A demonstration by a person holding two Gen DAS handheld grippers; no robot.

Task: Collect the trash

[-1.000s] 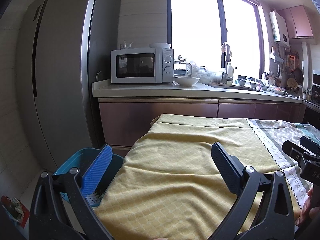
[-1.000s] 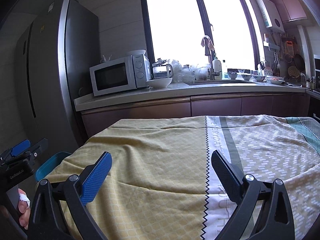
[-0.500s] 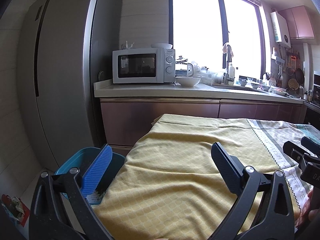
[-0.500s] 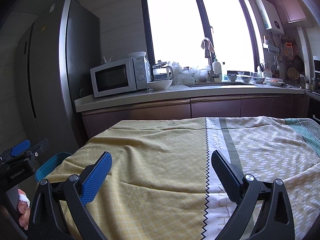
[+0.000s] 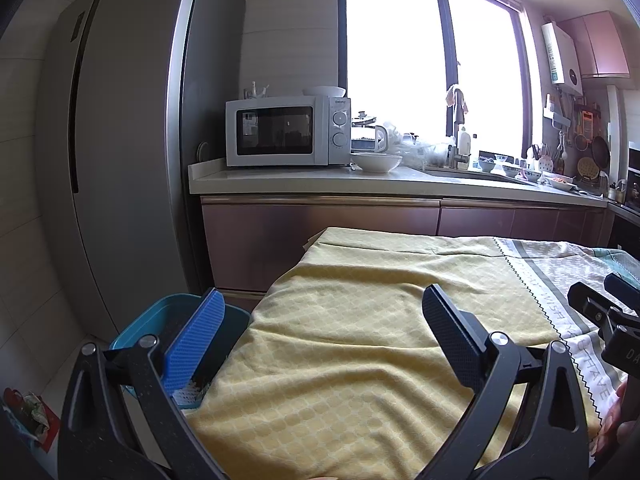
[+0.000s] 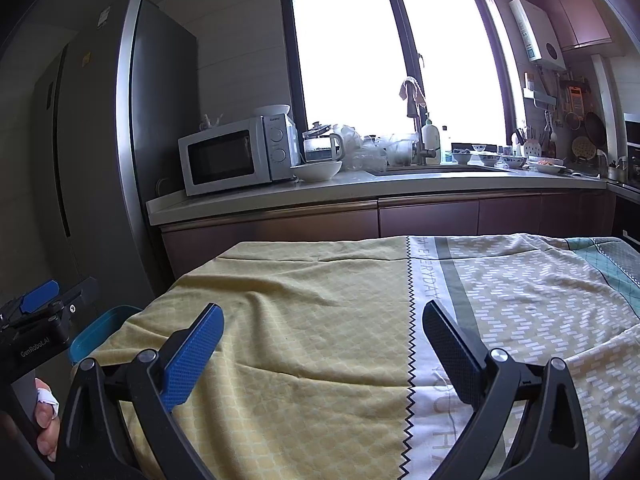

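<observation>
Both grippers, left gripper (image 5: 320, 344) and right gripper (image 6: 322, 348), hang spread wide and empty over the cloth-covered surface (image 5: 360, 320), barely shifted since a second ago. No trash on the cloth; the blue bin (image 5: 160, 316) sits beside its left edge, crumpled scraps (image 5: 30, 412) on the floor.

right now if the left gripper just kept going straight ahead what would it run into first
Probably the yellow tablecloth: the open left gripper points low across it. Beyond lies the brown cabinet front under the counter. Depth is hard to judge through the fisheye.

Bright window (image 5: 432, 60) above counter (image 5: 360, 182), tall fridge (image 5: 120, 140) beside.
</observation>
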